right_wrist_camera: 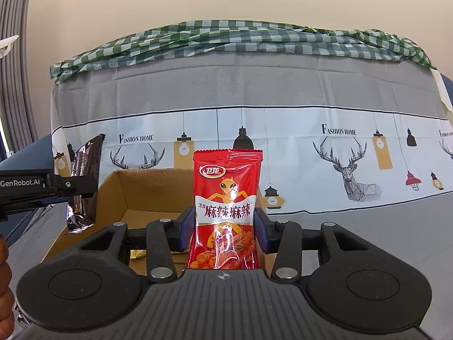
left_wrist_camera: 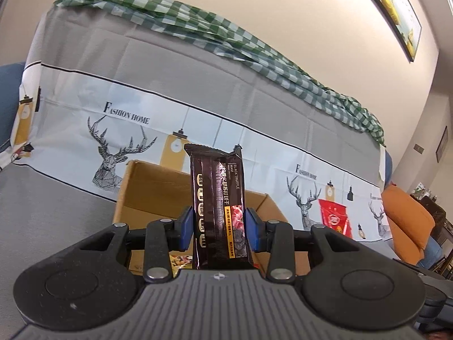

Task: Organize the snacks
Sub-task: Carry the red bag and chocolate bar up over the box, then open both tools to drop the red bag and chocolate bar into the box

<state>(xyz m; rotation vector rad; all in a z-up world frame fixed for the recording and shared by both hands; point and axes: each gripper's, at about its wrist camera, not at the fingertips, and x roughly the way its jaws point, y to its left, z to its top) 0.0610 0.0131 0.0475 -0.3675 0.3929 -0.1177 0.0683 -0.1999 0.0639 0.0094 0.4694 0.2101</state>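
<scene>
Closest to my left lens, low in the centre of the frame, my left gripper point(left_wrist_camera: 219, 226) pinches a dark cracker packet point(left_wrist_camera: 216, 206) between its blue pads point(left_wrist_camera: 187, 228), which press on the packet's two long edges about halfway up. It stands upright, its crimped top reaching the middle of the frame, in front of the open cardboard box point(left_wrist_camera: 127, 198). A yellow wrapper point(left_wrist_camera: 181, 262) shows low down inside the box, just left of the packet.

In the right view, my right gripper point(right_wrist_camera: 225, 226) is clamped the same way on a red spicy-strip pouch point(right_wrist_camera: 226, 209), upright at centre frame, with the box behind and to its left. At the left edge of that frame the dark packet appears again, held over the near left side of the box.

Both packs look light to me. The dark one seems fairly stiff, probably a stack of crackers that would crack under a hard squeeze, so a mid-body hold on the edges suits it. The red pouch looks soft and glossy, likely slippery; I would hold it across the filled middle rather than the thin top seal.

A deer-print cover point(right_wrist_camera: 311, 99) and a green checked cloth point(right_wrist_camera: 226, 36) fill the background.
</scene>
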